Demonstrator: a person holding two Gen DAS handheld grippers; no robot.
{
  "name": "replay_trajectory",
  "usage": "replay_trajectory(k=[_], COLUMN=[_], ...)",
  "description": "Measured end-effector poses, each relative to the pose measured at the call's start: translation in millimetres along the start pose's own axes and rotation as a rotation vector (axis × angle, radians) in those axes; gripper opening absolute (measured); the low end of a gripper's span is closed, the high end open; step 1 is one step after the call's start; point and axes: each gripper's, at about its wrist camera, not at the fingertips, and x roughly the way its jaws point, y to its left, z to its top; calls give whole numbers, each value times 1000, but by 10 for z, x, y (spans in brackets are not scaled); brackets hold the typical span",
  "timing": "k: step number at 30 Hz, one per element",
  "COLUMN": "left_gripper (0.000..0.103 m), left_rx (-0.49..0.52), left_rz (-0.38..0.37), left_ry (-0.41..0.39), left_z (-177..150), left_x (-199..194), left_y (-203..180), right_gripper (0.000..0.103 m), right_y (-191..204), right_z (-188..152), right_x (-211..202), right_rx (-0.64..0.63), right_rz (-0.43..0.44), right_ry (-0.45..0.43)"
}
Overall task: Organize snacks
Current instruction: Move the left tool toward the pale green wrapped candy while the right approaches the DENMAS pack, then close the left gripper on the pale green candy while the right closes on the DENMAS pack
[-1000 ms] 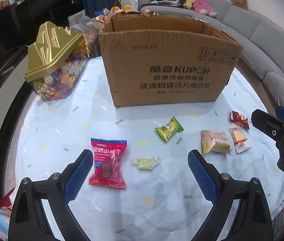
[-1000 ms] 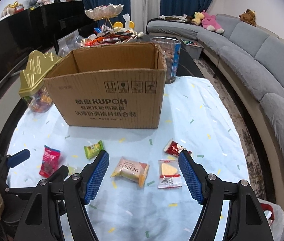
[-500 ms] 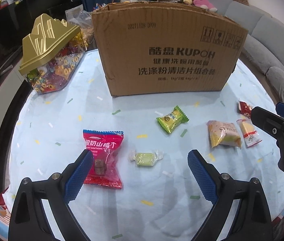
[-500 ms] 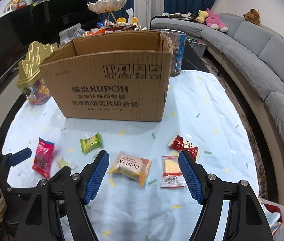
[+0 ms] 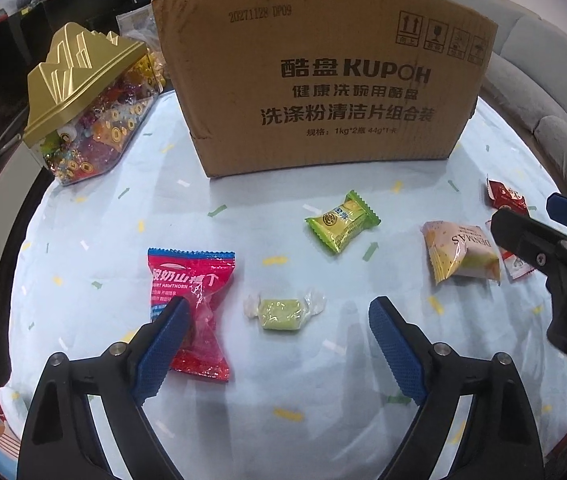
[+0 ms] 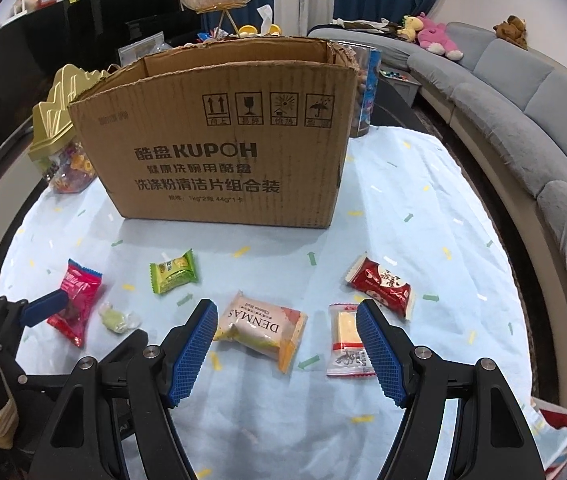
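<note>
The left gripper [image 5: 275, 320], jaws apart and just closing a little, frames the green candy [image 5: 281, 311] on the bench [image 5: 243, 420], untouched.

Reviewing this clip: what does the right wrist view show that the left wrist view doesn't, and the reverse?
Only the right wrist view: the box's open top and the whole red-and-white packet.
Only the left wrist view: the date code on the cardboard box and the pale green candy centred between the open left gripper fingers.
Both: the red hawthorn packet, green packet, DENMAS cake, gold-lidded candy jar.
</note>
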Motion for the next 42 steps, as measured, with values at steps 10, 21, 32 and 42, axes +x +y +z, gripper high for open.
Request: replay_trajectory(k=[10,21,32,42], left_gripper=[77,69,60,42], left_rx=[18,4,-6,-12], left_rz=[-2,1,-10,-29], left_ry=[-19,18,12,8], left_z=[43,-9,-22,-21], left_x=[-27,122,179,172], left_y=[-54,-53,-55,-51], right_gripper=[73,73,73,72], right_y=[12,73,132,94], right_z=[-5,-21,-46,-82], right_x=[26,166,384,567], right_rx=[-3,-23,-16,19], right_rz=[24,35,39,56], right_ry=[-3,25,68,116])
